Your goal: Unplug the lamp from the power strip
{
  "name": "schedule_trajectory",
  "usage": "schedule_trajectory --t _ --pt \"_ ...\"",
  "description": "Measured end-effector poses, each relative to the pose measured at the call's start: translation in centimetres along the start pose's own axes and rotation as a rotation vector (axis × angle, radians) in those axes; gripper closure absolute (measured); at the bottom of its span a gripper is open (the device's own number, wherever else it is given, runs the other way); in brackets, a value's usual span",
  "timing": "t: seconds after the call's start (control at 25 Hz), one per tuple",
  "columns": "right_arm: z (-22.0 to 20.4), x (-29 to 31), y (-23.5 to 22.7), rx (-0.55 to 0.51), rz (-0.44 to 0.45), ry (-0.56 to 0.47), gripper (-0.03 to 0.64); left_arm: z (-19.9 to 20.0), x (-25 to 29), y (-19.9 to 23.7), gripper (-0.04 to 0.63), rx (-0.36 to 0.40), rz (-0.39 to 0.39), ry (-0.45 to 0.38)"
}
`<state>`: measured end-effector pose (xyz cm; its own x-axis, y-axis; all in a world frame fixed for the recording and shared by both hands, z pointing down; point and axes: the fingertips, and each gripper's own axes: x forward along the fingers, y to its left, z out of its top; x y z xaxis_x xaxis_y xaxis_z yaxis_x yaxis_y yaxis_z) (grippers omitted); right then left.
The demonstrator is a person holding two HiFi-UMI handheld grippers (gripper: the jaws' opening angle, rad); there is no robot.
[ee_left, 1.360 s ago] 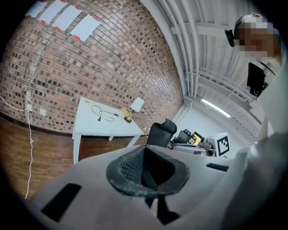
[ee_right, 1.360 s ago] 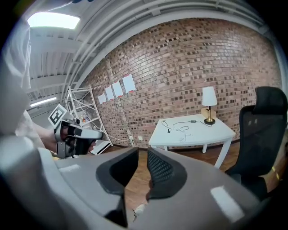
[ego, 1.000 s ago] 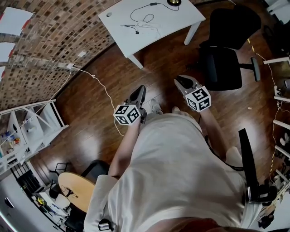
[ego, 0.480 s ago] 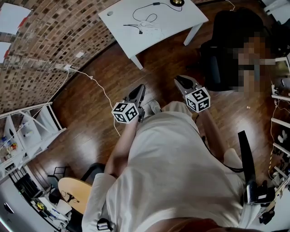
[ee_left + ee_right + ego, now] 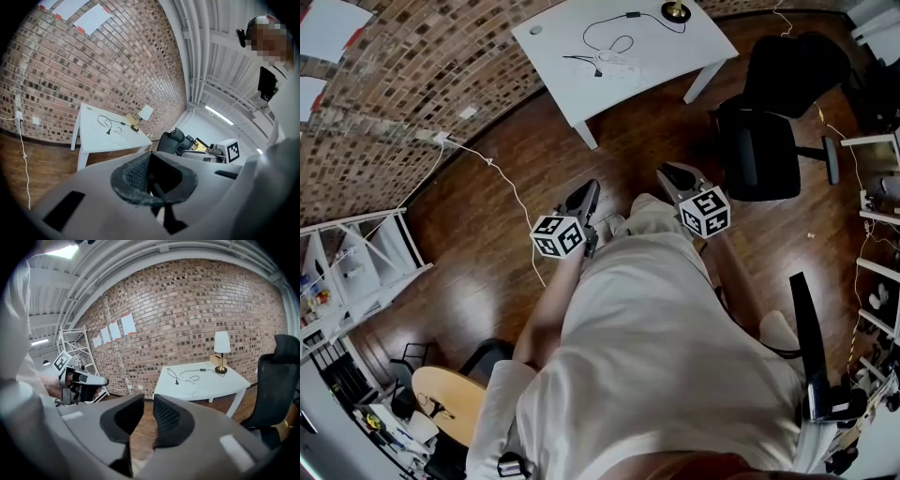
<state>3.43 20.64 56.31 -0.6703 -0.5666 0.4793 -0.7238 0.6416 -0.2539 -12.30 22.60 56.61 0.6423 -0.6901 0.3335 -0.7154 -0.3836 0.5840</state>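
Now a step nearer the table [image 5: 675, 52], left gripper [image 5: 589, 192] pressed together, right gripper [image 5: 670, 173] slightly spread, both empty, lamp [image 5: 677, 11] not yet within reach.

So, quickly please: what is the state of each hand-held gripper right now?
Left hand-held gripper: closed, nothing between its jaws.
Right hand-held gripper: slightly open, empty.

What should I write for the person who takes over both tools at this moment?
Left tool: shut, empty. Right tool: open, empty.
Lamp stands on the white table by the brick wall, across the floor; its black cord loops beside a pale power strip.
Done: nothing yet.
To do: walk to the table, pull the plug; whether it is plugged in is too small to tell.
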Motion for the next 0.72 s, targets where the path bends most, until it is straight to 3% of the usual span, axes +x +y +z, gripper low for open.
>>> schedule_trajectory --t 0.36,0.72 --pt "2.8 1.5 -3.7 -0.038 0.068 0.001 0.565 2.6 3.1 -0.2 0.592 -0.008 0.064 -0.041" --pt "5.5 1.7 -10.0 -0.017 0.145 -0.012 0.565 3.7 8.7 -3.2 0.592 -0.001 0.108 -0.032"
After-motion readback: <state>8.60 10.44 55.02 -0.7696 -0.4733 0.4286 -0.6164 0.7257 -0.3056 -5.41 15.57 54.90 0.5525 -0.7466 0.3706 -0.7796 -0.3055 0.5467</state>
